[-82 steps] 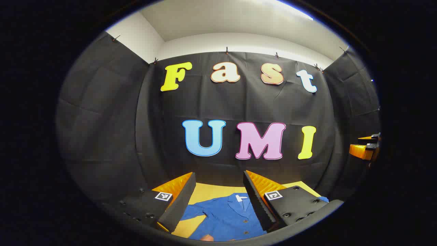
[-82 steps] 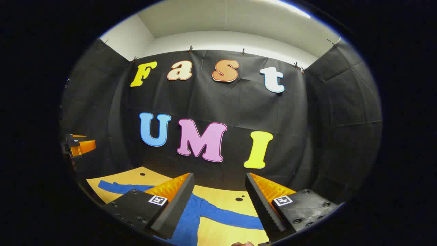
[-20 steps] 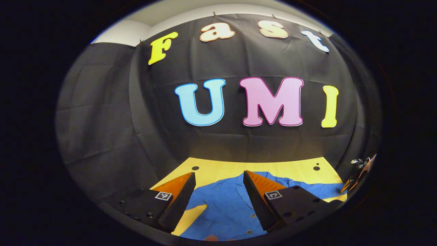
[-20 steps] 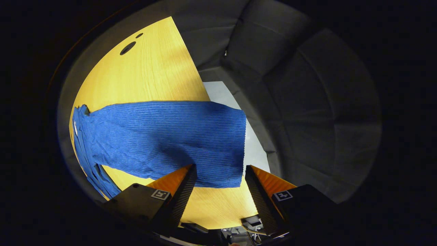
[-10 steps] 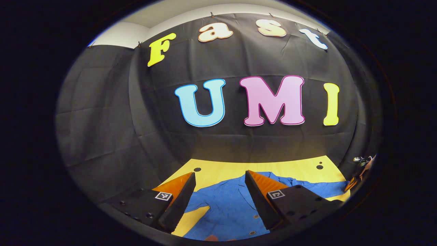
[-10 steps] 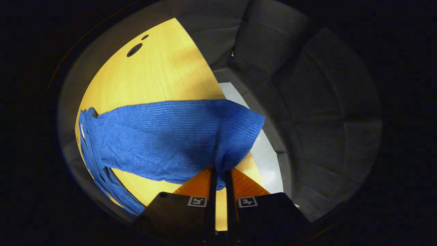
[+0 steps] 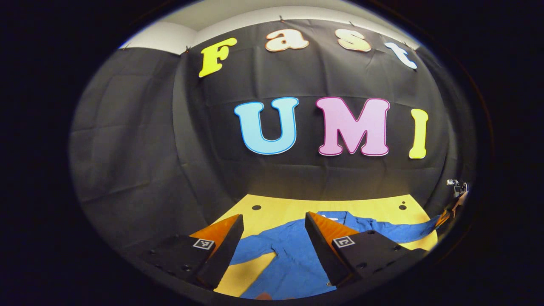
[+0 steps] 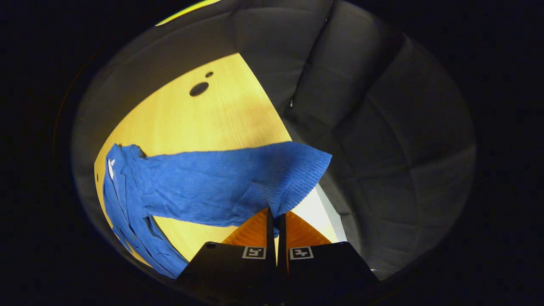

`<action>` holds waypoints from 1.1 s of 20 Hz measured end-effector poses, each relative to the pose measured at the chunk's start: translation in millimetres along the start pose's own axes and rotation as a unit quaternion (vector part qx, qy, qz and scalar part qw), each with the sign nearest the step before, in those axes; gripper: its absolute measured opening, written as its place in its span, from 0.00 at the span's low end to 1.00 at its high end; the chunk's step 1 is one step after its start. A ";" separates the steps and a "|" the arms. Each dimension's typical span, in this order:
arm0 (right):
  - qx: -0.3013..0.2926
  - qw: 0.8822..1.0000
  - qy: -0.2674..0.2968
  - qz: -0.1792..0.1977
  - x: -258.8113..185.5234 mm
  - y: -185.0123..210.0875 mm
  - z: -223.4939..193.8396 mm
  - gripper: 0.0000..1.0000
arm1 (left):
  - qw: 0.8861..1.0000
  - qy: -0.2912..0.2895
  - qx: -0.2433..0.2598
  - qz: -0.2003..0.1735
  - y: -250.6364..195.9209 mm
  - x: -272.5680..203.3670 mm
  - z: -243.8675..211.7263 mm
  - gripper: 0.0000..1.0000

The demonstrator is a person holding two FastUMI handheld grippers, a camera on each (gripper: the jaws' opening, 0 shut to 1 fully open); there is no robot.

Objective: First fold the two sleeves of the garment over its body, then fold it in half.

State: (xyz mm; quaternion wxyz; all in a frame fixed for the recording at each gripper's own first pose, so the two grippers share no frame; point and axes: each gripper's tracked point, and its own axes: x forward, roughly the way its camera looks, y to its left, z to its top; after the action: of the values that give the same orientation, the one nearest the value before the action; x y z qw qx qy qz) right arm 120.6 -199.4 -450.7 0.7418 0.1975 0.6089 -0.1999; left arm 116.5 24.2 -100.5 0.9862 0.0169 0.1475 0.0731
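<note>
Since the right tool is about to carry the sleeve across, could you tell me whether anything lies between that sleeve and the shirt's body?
Nothing visible does. The right tool is shut on the sleeve near its cuff, and between there and the shirt's body there is just bare wooden table. The left tool hangs open above the shirt.

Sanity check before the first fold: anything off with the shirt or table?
Nothing damaged. The blue shirt lies on the wooden table; the right gripper is pinching the cuff end of one sleeve, so that end is bunched. The left gripper is open, holding nothing.
</note>
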 end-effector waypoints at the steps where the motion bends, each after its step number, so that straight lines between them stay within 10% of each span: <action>1: 0.006 1.000 -0.015 0.006 -15.4 11.1 7.1 0.06 | 1.000 0.000 -0.005 -0.006 12.1 -0.8 -2.8 0.83; 13: -0.066 0.960 -0.180 0.203 -243.6 350.9 16.1 0.05 | 1.000 -0.006 -0.006 -0.010 180.0 10.7 -36.2 0.83; 16: -0.067 0.946 -0.152 0.280 -239.8 448.3 -25.5 0.05 | 0.999 0.009 -0.031 -0.001 210.5 8.0 -50.6 0.86; 22: -0.132 0.939 -0.065 0.312 -146.5 551.5 -126.7 0.05 | 0.996 0.052 -0.033 0.059 277.2 -19.0 -82.3 0.83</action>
State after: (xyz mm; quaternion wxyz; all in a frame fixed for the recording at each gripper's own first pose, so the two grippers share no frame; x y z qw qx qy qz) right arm 286.2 341.2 -302.3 0.8245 0.2642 0.4879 0.1115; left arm 35.8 296.4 -158.5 0.9712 -0.0108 0.1947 0.1371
